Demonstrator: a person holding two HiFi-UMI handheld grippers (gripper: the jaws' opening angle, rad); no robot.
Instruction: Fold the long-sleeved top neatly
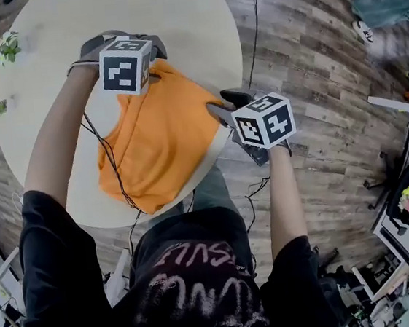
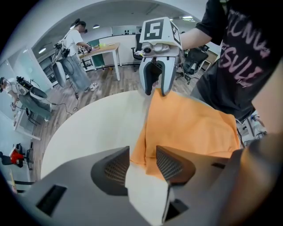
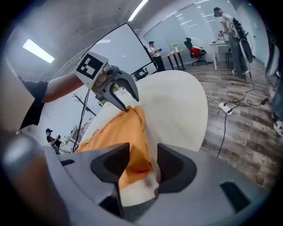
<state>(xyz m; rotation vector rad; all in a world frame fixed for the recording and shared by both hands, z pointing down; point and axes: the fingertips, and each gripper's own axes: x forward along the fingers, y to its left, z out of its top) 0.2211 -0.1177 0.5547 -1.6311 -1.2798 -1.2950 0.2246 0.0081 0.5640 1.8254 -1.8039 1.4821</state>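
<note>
Folding step: my guess is that this is the time to take hold of two corners of the top (image 1: 158, 142), so a new fold can be made.
Top: orange, lying in a soft, half-folded heap on the round table (image 1: 65, 36). It reaches from the left fingers across to the right fingers.
Left gripper (image 2: 143, 164): its fingers (image 2: 116, 170) are wide apart. An edge of the top sits between them and runs on in front of them. They are not pinching it.
Right gripper (image 3: 143, 165): its fingers (image 3: 173, 167) are wide apart too. A corner of the top lies between them, not squeezed, close to the table's rim.
How to do it well: push each pair of fingers down until the cloth is well inside, then close both at the same time. Grab all the layers, not just the one on top. Lift both sides evenly so the cloth does not bunch up. Take care on the side by the right fingers, because I think the cloth there could slip off the rim.
Count: one top, one table, two grippers, two fingers on each.
</note>
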